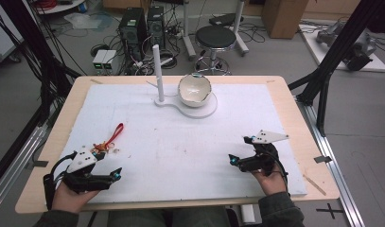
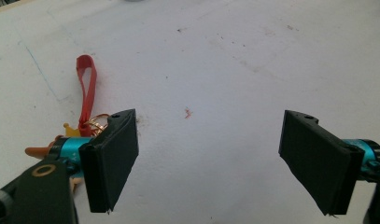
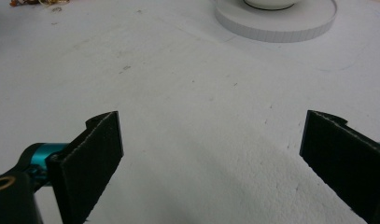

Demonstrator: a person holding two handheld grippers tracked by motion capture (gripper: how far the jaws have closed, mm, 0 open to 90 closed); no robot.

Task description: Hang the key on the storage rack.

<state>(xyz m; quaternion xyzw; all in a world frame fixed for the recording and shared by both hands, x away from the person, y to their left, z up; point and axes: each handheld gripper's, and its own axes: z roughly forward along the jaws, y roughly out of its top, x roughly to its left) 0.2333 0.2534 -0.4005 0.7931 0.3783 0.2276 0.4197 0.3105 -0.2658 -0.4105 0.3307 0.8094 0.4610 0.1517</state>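
Observation:
A keychain with a red strap (image 1: pixel 113 136) and small gold and orange charms lies on the white foam board (image 1: pixel 180 142) at the left. My left gripper (image 1: pixel 109 163) rests just in front of it, open, with nothing between its jaws. In the left gripper view the red strap (image 2: pixel 86 86) runs away from me beside the left jaw, and the left gripper (image 2: pixel 215 163) stands wide over bare board. My right gripper (image 1: pixel 240 149) sits at the board's right front, open and empty. In the right gripper view the right gripper (image 3: pixel 211 158) also frames bare foam.
At the back centre a white stand carries a tall upright post (image 1: pixel 157 71) and a round base (image 1: pixel 199 109) with a tilted white bowl (image 1: pixel 195 89) on it. The base's rim (image 3: pixel 276 25) lies far ahead of the right jaws. A wooden table edge (image 1: pixel 299 123) frames the board.

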